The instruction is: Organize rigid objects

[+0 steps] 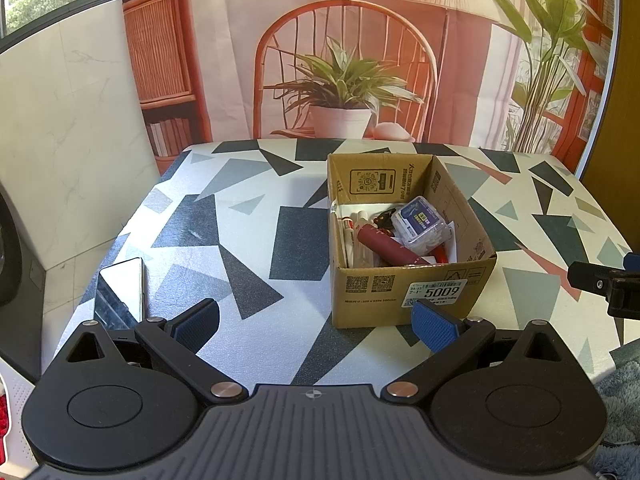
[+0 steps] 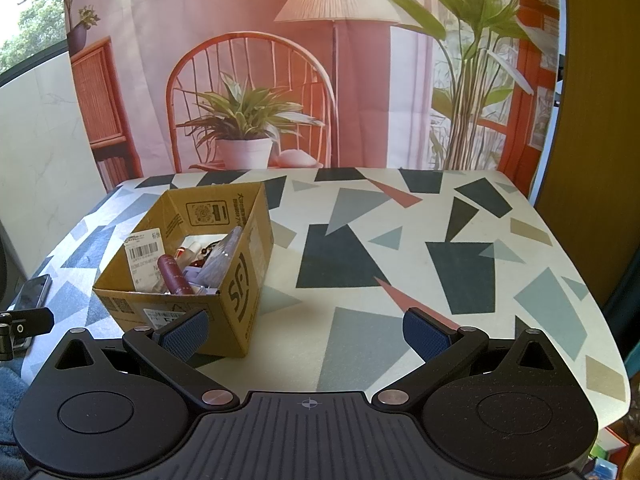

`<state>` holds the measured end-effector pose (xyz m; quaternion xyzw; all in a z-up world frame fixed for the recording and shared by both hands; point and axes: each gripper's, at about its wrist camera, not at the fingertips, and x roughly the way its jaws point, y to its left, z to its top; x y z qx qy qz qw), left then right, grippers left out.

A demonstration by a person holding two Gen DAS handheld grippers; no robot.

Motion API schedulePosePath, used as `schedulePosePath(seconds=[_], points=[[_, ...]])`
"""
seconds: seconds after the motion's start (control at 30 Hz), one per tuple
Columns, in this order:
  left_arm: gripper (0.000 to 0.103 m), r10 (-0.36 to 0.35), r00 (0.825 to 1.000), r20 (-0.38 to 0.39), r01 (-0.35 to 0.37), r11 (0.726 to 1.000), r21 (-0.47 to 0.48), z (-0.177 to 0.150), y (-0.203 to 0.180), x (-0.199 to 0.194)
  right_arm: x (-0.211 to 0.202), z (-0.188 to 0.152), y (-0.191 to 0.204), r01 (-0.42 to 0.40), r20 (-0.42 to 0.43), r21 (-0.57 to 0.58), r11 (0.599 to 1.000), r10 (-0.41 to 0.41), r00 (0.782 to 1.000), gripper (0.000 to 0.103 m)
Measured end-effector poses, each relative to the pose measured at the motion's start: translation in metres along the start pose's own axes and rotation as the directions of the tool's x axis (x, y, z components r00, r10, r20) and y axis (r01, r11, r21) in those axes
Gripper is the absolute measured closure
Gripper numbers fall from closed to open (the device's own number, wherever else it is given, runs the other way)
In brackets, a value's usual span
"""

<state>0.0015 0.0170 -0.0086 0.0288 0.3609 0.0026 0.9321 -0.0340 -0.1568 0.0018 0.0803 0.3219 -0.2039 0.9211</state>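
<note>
Your sorting looks close to finished, as far as these views show. The cardboard box (image 1: 404, 236) stands on the desk (image 1: 248, 240) and already holds the small items: a dark red tube (image 1: 386, 246), a clear plastic case (image 1: 420, 220) with a blue label, and some pens (image 1: 348, 232) against its left wall. The only loose thing left on the desk is a phone (image 1: 120, 292) lying flat near the left edge, well apart from the box; it may or may not be yours to tidy. Your left gripper (image 1: 316, 320) hovers just in front of the box, jaws spread wide, holding nothing. Your right gripper (image 2: 306, 330) sits beside the box's near right corner, jaws equally wide and empty.
</note>
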Motion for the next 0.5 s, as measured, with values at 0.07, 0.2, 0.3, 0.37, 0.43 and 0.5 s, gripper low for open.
schedulePosePath(seconds=[0.07, 0.2, 0.3, 0.37, 0.43, 0.5], points=[[0.000, 0.000, 1.000, 0.000, 0.000, 1.000, 0.000, 0.0000, -0.0002, -0.0001, 0.0000, -0.0001, 0.0001, 0.000, 0.000, 0.000, 1.000, 0.000, 1.000, 0.000], [0.000, -0.001, 1.000, 0.000, 0.001, 1.000, 0.000, 0.0000, -0.0001, -0.0002, 0.0000, -0.0003, 0.0002, 0.000, -0.001, 0.001, 1.000, 0.000, 1.000, 0.000], [0.000, 0.000, 1.000, 0.004, 0.000, 1.000, 0.004, -0.0004, 0.0009, 0.0001, -0.0001, -0.0002, 0.0001, 0.000, -0.001, 0.000, 1.000, 0.000, 1.000, 0.000], [0.000, 0.003, 1.000, 0.007, -0.003, 1.000, 0.007, -0.0003, 0.0021, 0.0003, -0.0001, -0.0001, 0.0001, 0.000, 0.000, 0.001, 1.000, 0.000, 1.000, 0.000], [0.000, 0.003, 1.000, 0.006, -0.003, 1.000, 0.007, 0.0000, 0.0027, 0.0001, -0.0001, -0.0001, 0.0001, 0.000, -0.001, 0.001, 1.000, 0.000, 1.000, 0.000], [0.000, 0.006, 1.000, 0.006, -0.006, 1.000, 0.008, 0.0000, 0.0031, -0.0001, -0.0001, -0.0003, 0.0001, 0.000, -0.001, 0.001, 1.000, 0.000, 1.000, 0.000]])
